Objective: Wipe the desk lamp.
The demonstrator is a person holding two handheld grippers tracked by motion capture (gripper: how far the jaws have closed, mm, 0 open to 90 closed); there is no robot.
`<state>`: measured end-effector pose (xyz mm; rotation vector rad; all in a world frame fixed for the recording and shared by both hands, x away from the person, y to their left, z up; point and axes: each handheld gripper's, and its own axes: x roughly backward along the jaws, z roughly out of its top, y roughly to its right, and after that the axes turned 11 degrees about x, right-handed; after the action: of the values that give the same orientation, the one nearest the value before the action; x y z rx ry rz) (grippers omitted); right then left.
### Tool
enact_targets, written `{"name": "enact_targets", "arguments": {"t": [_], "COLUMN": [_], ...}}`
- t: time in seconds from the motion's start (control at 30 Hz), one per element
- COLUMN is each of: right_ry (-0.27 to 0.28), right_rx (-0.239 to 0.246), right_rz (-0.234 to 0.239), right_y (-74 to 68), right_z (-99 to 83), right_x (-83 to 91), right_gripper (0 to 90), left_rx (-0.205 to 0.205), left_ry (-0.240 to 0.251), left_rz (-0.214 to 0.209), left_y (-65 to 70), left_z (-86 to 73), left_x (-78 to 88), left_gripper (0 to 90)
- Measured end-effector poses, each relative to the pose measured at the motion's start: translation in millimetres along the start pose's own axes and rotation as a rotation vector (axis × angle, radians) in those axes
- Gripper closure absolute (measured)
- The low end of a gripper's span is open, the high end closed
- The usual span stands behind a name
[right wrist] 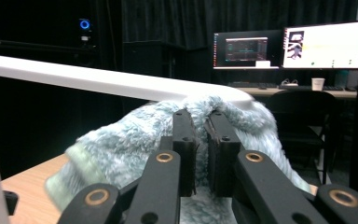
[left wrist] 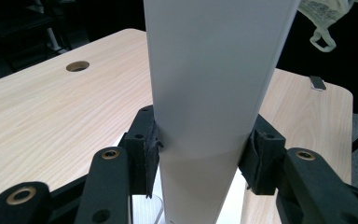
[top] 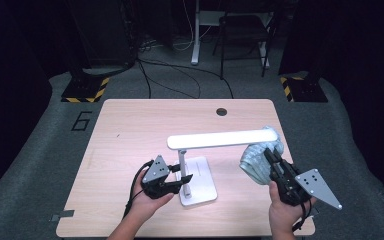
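Note:
A white desk lamp stands on the wooden table (top: 130, 130), with a flat base (top: 204, 182), an upright post (top: 182, 162) and a long level head (top: 220, 139). My left gripper (top: 182, 182) is shut on the post; in the left gripper view the post (left wrist: 209, 93) rises between the pads (left wrist: 151, 149), which press on both of its sides. My right gripper (top: 271, 159) is shut on a fluffy pale teal cloth (top: 255, 159) bunched under the right end of the head. In the right gripper view the cloth (right wrist: 121, 144) wraps around the gripper (right wrist: 203, 135) and touches the lamp head (right wrist: 98, 79).
A round cable hole (top: 222, 111) sits near the table's far edge. A chair (top: 242, 35) and a desk leg stand beyond the table, with cables on the floor. Lit monitors (right wrist: 324, 44) stand far off. The table's right edge lies close to my right hand.

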<state>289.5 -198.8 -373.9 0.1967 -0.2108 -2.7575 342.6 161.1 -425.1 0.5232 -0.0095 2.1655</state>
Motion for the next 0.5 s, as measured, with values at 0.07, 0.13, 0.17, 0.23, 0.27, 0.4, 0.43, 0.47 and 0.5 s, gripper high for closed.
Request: {"name": "enact_targets", "arguments": {"t": [0.07, 0.13, 0.17, 0.23, 0.27, 0.4, 0.43, 0.47, 0.5], "right_ry": [0.005, 0.013, 0.015, 0.011, 0.012, 0.001, -0.001, -0.007, -0.009], "right_rx": [0.006, 0.015, 0.027, 0.058, 0.061, 0.044, 0.04, 0.037, 0.036], "right_rz": [0.011, 0.031, 0.041, 0.042, 0.043, 0.021, 0.014, 0.003, -0.008], "right_y": [-5.2, -11.3, -14.1, -17.9, -18.8, -10.1, -6.5, -1.8, 1.9], "right_z": [2.7, 5.2, 6.1, 7.3, 7.1, 3.3, 2.2, 0.7, -0.4], "right_x": [-0.8, -1.6, -2.1, -2.2, -2.7, -2.2, -1.6, -0.9, -0.5], "right_gripper": [83.3, 83.2, 83.2, 83.2, 83.2, 83.3, 83.3, 83.3, 83.3], "left_rx": [0.001, 0.0, 0.0, 0.001, 0.001, -0.003, -0.003, -0.001, 0.0], "left_ry": [0.0, -0.006, -0.005, 0.0, -0.001, -0.002, -0.003, -0.002, -0.002], "left_rz": [0.0, -0.004, -0.003, 0.001, 0.0, -0.002, -0.004, -0.005, -0.006], "left_y": [-0.1, -0.7, -0.5, -0.1, -0.2, 0.1, 0.0, -0.2, -0.4], "left_z": [-0.1, 0.2, 0.1, -0.1, -0.1, 0.0, 0.1, 0.1, 0.1], "left_x": [0.2, 0.7, 0.5, 0.2, 0.3, -0.1, -0.3, -0.4, -0.5], "left_gripper": [53.5, 53.5, 53.5, 53.5, 53.5, 53.5, 53.5, 53.5, 53.5]}}
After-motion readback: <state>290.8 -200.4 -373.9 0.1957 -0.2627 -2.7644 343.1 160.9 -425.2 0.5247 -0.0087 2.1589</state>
